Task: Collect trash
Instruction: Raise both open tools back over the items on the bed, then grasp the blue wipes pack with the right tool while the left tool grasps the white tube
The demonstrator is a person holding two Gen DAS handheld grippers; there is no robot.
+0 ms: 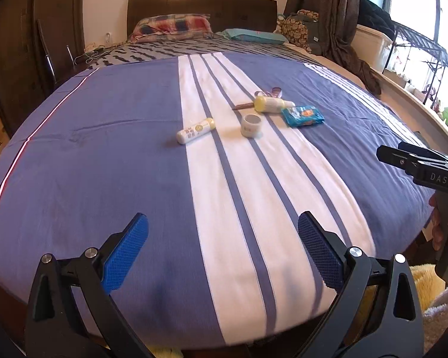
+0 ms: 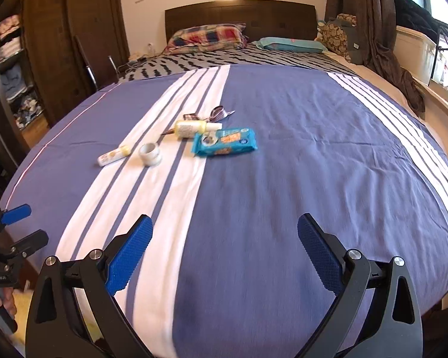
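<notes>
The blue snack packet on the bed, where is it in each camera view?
Left wrist: the blue plastic snack packet lies right of centre, upper half.
Right wrist: near centre, upper half.
Shared landmark: the yellow-and-white squeeze bottle just behind it.

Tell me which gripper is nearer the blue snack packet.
Probably right, by little. The right gripper faces the blue snack packet almost straight ahead; the left gripper sits farther left of it.

Letters "DAS" in white on the black body of the right tongs (image 1: 433,176); packaging print on the bed illegible.
</notes>
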